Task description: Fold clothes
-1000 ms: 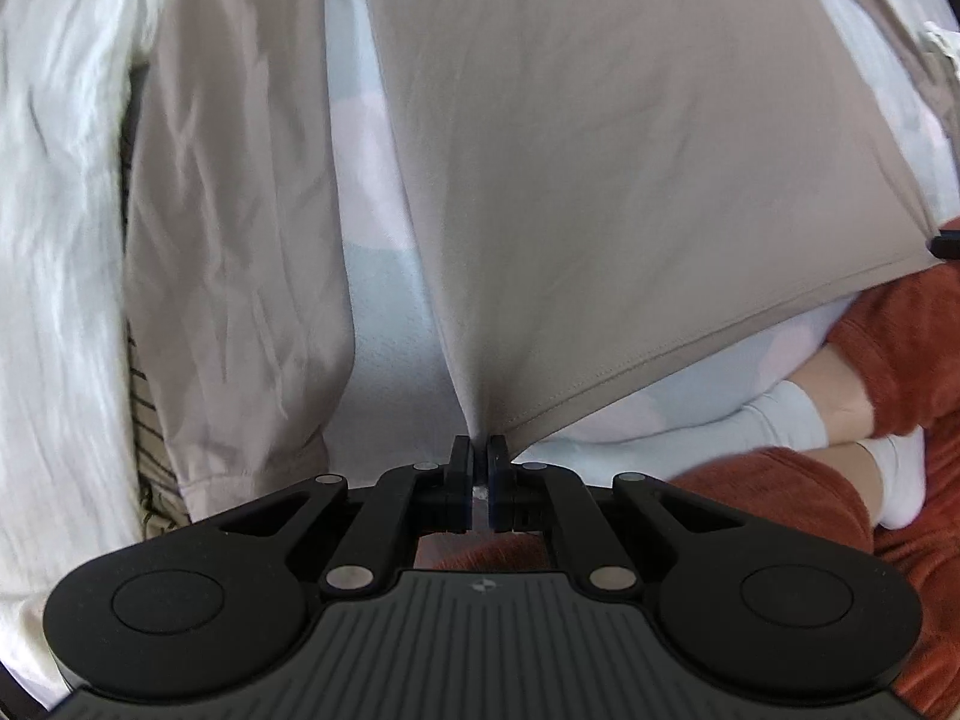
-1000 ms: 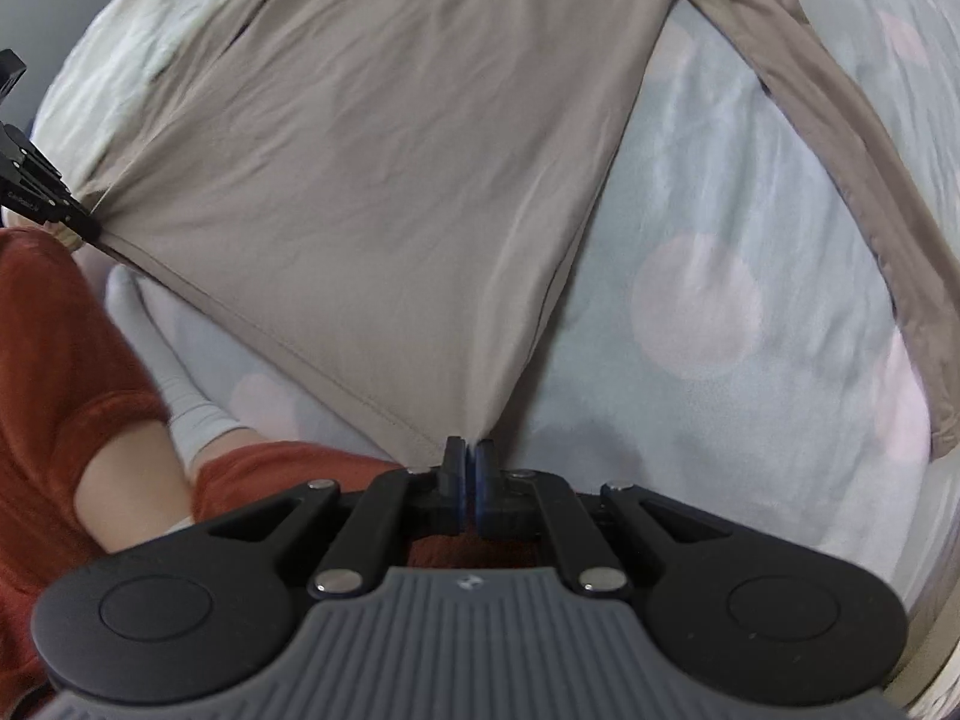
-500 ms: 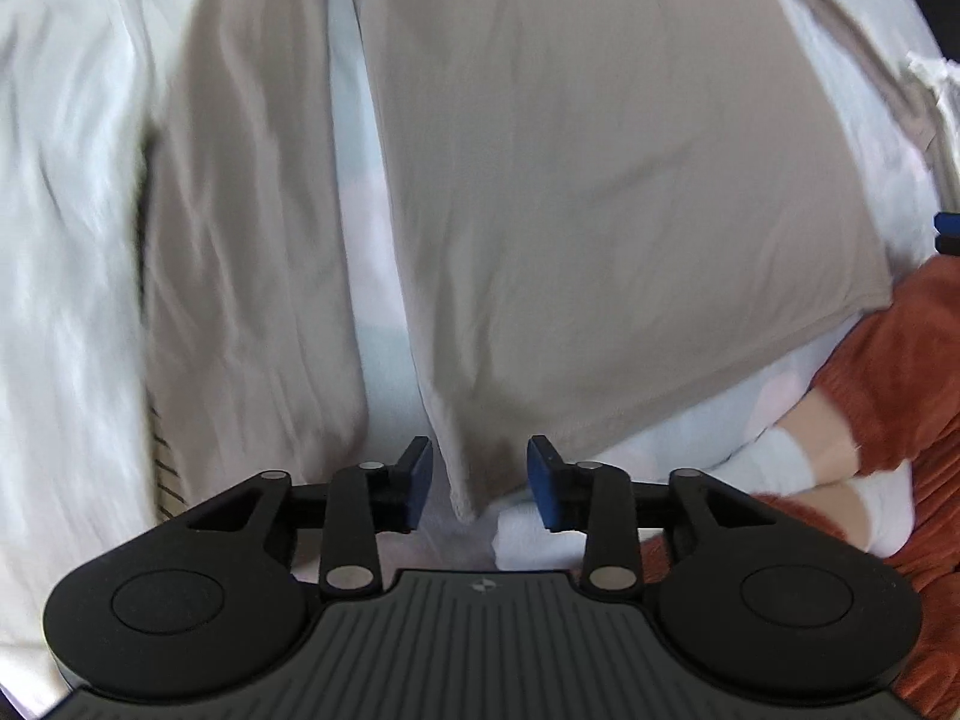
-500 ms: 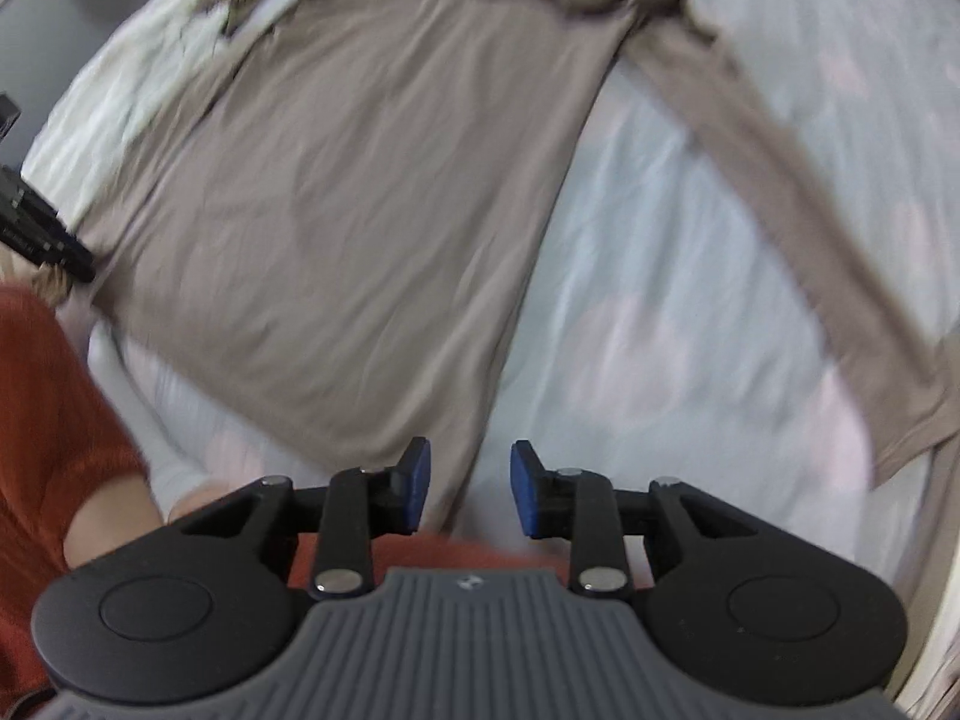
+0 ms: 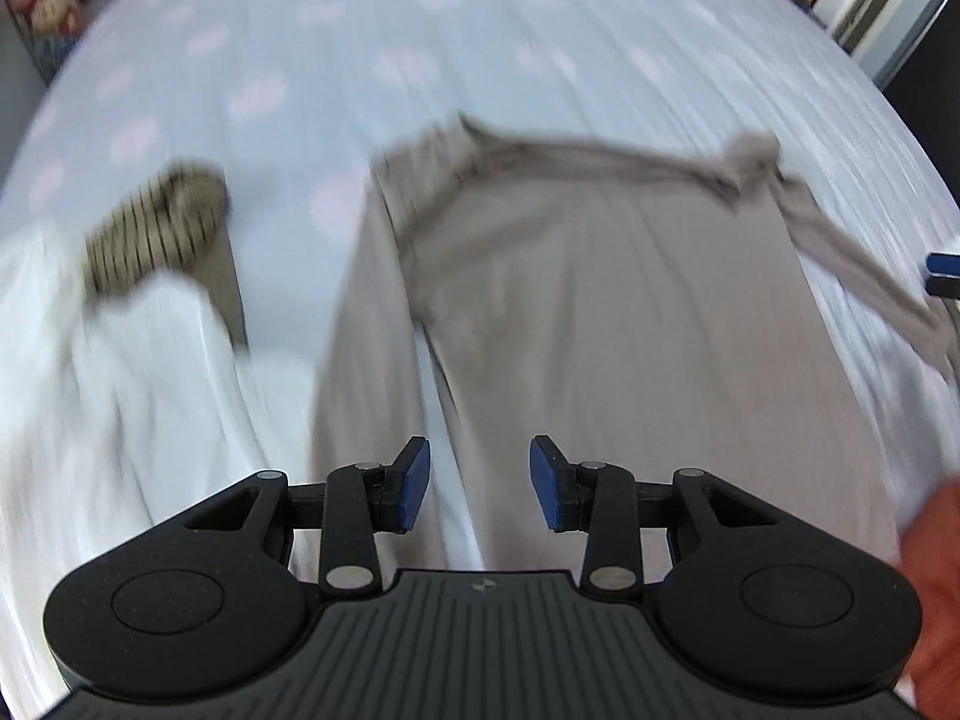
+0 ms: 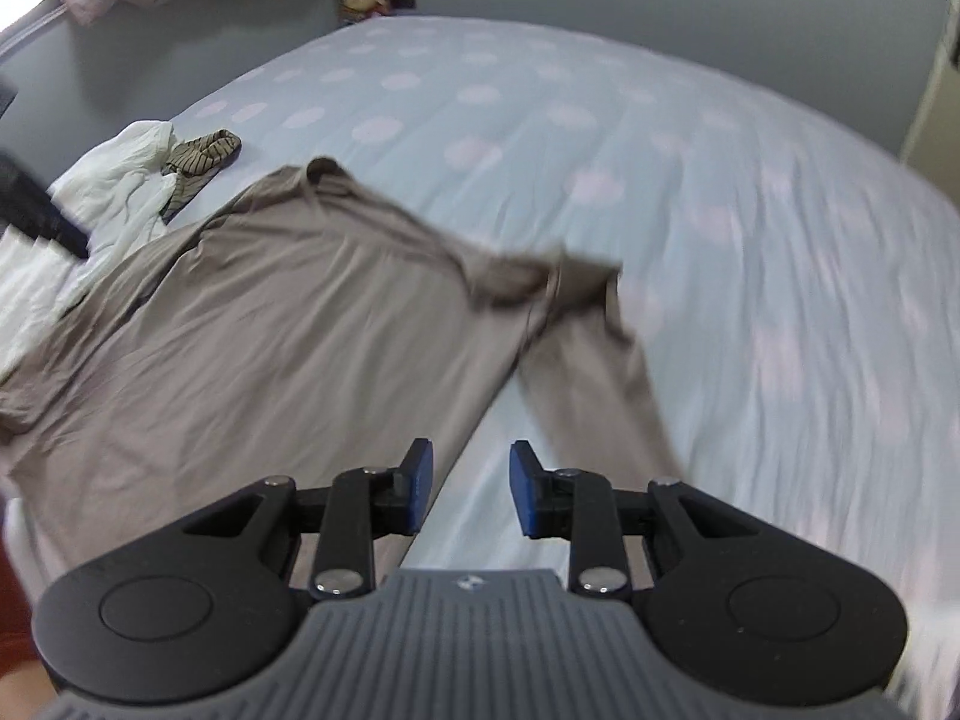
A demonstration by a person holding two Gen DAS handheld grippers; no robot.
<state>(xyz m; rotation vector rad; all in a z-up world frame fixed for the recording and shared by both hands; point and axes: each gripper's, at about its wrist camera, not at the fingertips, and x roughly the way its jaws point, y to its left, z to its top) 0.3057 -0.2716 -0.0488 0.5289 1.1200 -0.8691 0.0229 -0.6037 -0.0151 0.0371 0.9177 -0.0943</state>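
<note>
A long-sleeved beige shirt (image 6: 288, 324) is shown spread flat on a bed (image 6: 720, 192) covered by a pale blue sheet with lighter dots; the collar lies farthest from the cameras and one sleeve (image 6: 594, 372) runs down to the right of the shirt's body. The left gripper (image 5: 479, 483) is held wide open and empty above the lower part of the shirt, near the gap between the body and the other sleeve (image 5: 360, 324). The right gripper (image 6: 470, 485) is likewise wide open, holding nothing, over the sheet between the shirt's side edge and the sleeve. To the left of the shirt, a white garment (image 6: 114, 186) and a striped garment (image 6: 201, 159) are seen.

The shirt is judged light, thin and limp; it is likely to sag and crease wherever unsupported. Hold is best taken at seamed edges: hem corners, shoulders or cuffs. No brand, label or legible writing is visible; both views are blurred.
</note>
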